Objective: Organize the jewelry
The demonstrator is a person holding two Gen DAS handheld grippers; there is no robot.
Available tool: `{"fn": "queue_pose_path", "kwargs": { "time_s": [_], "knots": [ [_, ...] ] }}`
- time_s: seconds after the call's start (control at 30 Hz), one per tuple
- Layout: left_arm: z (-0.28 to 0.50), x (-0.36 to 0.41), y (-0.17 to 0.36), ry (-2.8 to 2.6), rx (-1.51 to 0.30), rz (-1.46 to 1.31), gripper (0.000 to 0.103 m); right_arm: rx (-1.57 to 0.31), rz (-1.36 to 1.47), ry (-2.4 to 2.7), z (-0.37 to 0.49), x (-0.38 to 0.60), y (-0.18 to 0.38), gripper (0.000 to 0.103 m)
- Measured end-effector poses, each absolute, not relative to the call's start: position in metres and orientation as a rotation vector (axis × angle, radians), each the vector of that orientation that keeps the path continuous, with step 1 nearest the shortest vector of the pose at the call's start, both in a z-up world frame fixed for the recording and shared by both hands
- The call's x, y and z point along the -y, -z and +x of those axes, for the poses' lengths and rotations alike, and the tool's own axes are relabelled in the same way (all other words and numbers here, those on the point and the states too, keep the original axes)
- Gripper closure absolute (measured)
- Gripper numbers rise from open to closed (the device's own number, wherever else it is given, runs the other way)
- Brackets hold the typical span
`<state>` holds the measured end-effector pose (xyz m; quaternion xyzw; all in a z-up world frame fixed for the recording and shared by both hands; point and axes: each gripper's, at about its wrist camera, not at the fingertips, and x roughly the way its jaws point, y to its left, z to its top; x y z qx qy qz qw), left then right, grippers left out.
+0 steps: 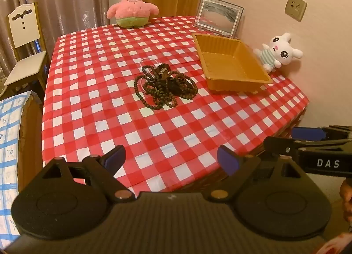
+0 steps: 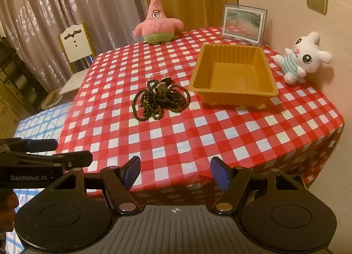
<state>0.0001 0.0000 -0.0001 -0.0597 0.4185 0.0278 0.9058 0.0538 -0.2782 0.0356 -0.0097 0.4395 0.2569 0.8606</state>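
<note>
Red-checked worktop (image 1: 110, 108), jewelry pile (image 1: 165, 84) tangled mid-surface, just left of empty tan tray (image 1: 236, 79). Left gripper (image 1: 171, 159) and right gripper (image 2: 175, 171) hover at the near edge, well apart from the pile, jaws spread wide and empty. Risk: bead strands look interlocked, so pinching one strand likely drags the whole clump, or snags and spills beads short of the tray. Light tray may slide if bumped.
</note>
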Motion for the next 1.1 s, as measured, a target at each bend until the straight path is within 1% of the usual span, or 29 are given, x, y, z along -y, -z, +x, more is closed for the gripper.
{"fn": "queue_pose_path", "kwargs": {
  "time_s": [1.1],
  "knots": [
    [0.000, 0.000, 0.000, -0.062, -0.862, -0.112, 0.014, -0.920, -0.006, -0.548, 0.071, 0.288, -0.034, 0.033]
  ]
}}
